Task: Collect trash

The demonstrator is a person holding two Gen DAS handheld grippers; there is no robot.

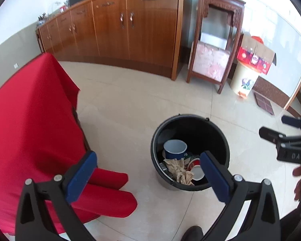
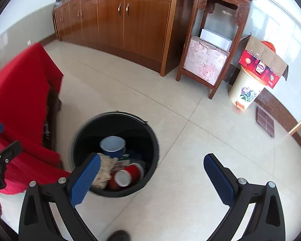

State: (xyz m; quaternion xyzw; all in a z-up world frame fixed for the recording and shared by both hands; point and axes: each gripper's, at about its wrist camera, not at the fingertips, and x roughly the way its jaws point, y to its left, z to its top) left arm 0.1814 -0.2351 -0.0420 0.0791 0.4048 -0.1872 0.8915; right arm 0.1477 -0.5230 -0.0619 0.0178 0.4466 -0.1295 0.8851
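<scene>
A black bucket (image 1: 190, 124) stands on the tiled floor and holds a blue cup (image 1: 175, 148), a red cup (image 1: 196, 169) and crumpled brown paper (image 1: 179, 170). My left gripper (image 1: 148, 177) is open and empty, hovering above and left of the bucket. In the right wrist view the bucket (image 2: 114, 120) shows the blue cup (image 2: 112, 145), the red cup (image 2: 126, 175) and the paper (image 2: 105, 170). My right gripper (image 2: 152, 178) is open and empty, above the bucket's right rim. The right gripper also shows at the right edge of the left wrist view (image 1: 275, 128).
A table under a red cloth (image 1: 30, 120) stands left of the bucket. A long wooden cabinet (image 1: 120, 30) lines the far wall. A carved wooden stand (image 1: 214, 40), a cream pedal bin (image 1: 243, 79) with a cardboard box (image 1: 256, 55) on it stand at the right.
</scene>
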